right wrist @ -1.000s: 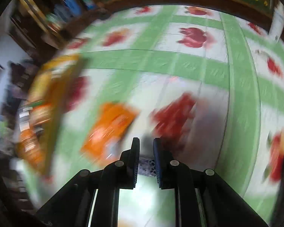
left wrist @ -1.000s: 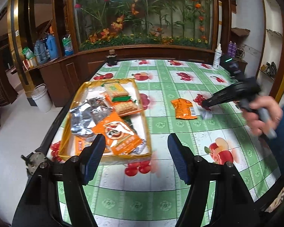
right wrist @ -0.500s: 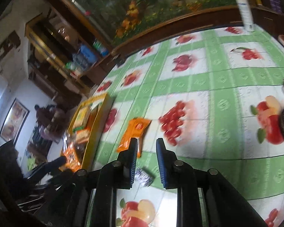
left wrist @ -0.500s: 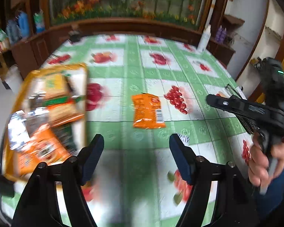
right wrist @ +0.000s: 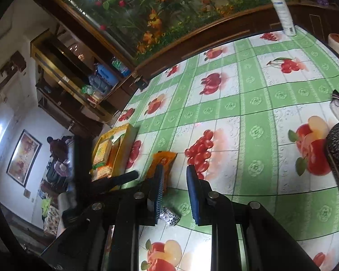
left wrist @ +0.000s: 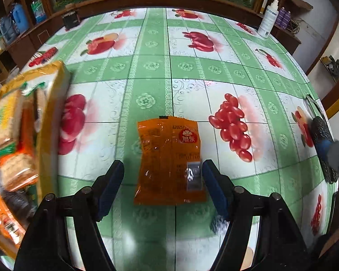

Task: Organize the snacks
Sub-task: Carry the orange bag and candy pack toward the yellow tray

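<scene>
The left tongs [left wrist: 162, 178] hang spread wide above the tabletop [left wrist: 151, 67], holding nothing; an orange snack packet [left wrist: 169, 160] lies flat on the fruit-print cloth between their fingers, with the right-hand finger [left wrist: 212, 185] at the packet's edge, contact unclear; to the left a yellow tray [left wrist: 49, 122] holds other snack packs, blurred; a white spray bottle [left wrist: 269, 18] stands at the far right corner. The right tongs [right wrist: 175, 189] stand part open and empty over the tabletop; a small silver wrapper [right wrist: 169, 215] lies just below them, and the orange packet lies beyond their left finger.
</scene>
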A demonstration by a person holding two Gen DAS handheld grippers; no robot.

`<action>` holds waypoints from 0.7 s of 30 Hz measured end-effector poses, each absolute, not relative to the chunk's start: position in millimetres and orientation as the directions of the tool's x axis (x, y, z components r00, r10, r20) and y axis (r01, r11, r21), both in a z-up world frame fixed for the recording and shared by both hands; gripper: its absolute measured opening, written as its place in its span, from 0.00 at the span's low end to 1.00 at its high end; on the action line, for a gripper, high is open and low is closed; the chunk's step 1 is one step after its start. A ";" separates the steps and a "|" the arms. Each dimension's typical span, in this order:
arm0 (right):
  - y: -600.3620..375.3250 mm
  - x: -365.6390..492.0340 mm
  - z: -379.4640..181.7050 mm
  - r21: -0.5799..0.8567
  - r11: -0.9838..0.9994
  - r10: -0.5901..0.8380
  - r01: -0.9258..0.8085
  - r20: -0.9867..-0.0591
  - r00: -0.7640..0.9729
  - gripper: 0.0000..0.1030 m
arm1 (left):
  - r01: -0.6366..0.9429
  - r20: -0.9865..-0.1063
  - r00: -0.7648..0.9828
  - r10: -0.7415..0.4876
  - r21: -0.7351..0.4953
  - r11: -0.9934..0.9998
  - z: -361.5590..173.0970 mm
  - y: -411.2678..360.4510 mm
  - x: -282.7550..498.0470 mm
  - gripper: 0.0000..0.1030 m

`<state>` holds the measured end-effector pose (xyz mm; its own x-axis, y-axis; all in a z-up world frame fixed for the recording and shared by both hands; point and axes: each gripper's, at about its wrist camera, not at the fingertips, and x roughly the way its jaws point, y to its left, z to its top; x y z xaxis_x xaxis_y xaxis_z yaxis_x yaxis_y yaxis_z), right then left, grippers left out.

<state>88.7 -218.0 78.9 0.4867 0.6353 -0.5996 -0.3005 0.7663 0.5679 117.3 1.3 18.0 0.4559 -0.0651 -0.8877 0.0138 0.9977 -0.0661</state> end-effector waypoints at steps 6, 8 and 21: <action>-200.1 84.1 73.6 0.552 0.757 0.652 -0.348 -0.616 0.441 0.27 | 0.002 -0.845 0.533 -0.043 -0.049 0.999 16.1 4.2 102.2 0.49; -190.9 82.2 70.2 0.530 0.763 0.646 -0.370 -0.636 0.421 0.35 | 0.003 -0.837 0.544 -0.066 -0.077 0.997 18.9 12.4 85.2 0.48; -117.9 54.9 24.6 0.276 0.741 0.540 -0.613 -0.786 0.299 0.44 | 0.046 -0.727 0.681 -0.086 -0.074 0.996 49.7 40.5 -9.1 0.48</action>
<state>54.9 -117.9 24.6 0.2992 0.5404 -0.7864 -0.6125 0.7407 0.2760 -9.1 40.5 49.7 0.6812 -0.0857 -0.7271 0.0461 0.9962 -0.0742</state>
